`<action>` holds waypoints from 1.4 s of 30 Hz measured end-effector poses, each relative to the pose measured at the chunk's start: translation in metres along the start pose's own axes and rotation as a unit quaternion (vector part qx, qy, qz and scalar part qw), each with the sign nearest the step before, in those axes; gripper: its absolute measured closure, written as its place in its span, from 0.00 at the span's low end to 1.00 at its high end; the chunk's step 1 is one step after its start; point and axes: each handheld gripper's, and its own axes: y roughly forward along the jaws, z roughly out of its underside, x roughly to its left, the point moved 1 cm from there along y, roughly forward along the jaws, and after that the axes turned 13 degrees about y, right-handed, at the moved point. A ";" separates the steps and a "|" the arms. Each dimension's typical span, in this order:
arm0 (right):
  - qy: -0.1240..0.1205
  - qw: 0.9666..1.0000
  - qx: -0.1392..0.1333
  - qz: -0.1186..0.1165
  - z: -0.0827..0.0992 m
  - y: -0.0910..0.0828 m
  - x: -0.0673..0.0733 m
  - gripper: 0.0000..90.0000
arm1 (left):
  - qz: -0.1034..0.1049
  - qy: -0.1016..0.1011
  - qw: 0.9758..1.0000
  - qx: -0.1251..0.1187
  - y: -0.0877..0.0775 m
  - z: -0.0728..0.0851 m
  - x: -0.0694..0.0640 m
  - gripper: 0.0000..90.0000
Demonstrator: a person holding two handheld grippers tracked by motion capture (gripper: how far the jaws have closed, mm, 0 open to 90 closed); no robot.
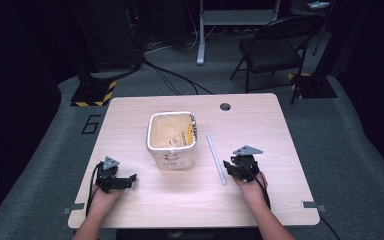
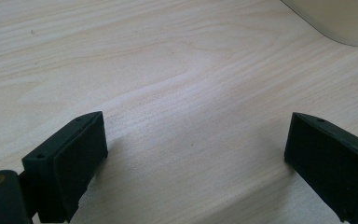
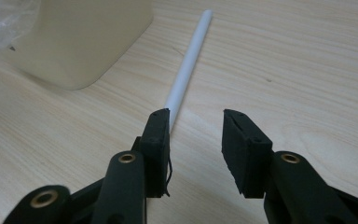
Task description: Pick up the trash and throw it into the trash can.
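I hold my left gripper (image 1: 126, 181) low over the near-left part of the wooden table (image 1: 260, 115), its jaws spread wide with nothing but bare wood grain between them; in the left gripper view a rounded corner of the cream tub (image 2: 340, 21) sits well ahead and off to the upper right, apart from the jaws. My right gripper (image 1: 228, 167) rests at the near-right of the table, jaws parted to a moderate gap and empty — the white rod (image 1: 215, 157) lies just beside it. In the right gripper view that rod (image 3: 186, 70) runs away from me along the table, and its near end disappears behind my left-hand jaw, so I cannot tell whether the jaw touches it; it is outside the gap, not within it. The tub (image 1: 172, 137) stands upright in the middle of the table, open at the top, with some printed packaging inside that is too small to read, and it lies between my two hands — the rod lies to its right, near but apart. A round grommet hole (image 1: 225, 106) is set in the table's far edge. Beyond the table, on the grey carpet, stand a black folding chair (image 1: 275, 50), cables, and bases marked with yellow-and-black stripes (image 1: 94, 93).
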 end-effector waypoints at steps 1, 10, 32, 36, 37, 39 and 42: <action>0.000 1.000 0.001 0.000 0.000 0.001 0.001 0.69 | 0.000 0.000 1.000 0.000 0.000 0.000 0.000 0.06; -0.002 1.000 0.005 -0.008 0.004 0.007 0.007 0.71 | 0.000 0.000 1.000 0.000 0.000 0.000 0.000 0.06; -0.012 0.999 0.032 -0.013 0.016 0.026 0.013 0.78 | 0.000 0.001 1.000 0.000 0.000 0.000 0.000 0.06; -0.014 0.999 0.035 -0.008 0.017 0.027 0.011 0.80 | 0.001 0.001 1.000 0.000 0.000 0.000 0.000 0.06; -0.014 0.999 0.037 -0.007 0.017 0.027 0.011 0.80 | 0.001 0.001 1.000 0.000 0.000 0.000 0.000 0.06; -0.013 0.999 0.040 -0.004 0.018 0.028 0.010 0.80 | 0.001 0.001 1.000 0.000 0.000 0.000 0.000 0.06; -0.014 0.999 0.040 -0.001 0.018 0.028 0.011 0.83 | 0.001 0.001 1.000 0.000 0.000 0.000 0.000 0.06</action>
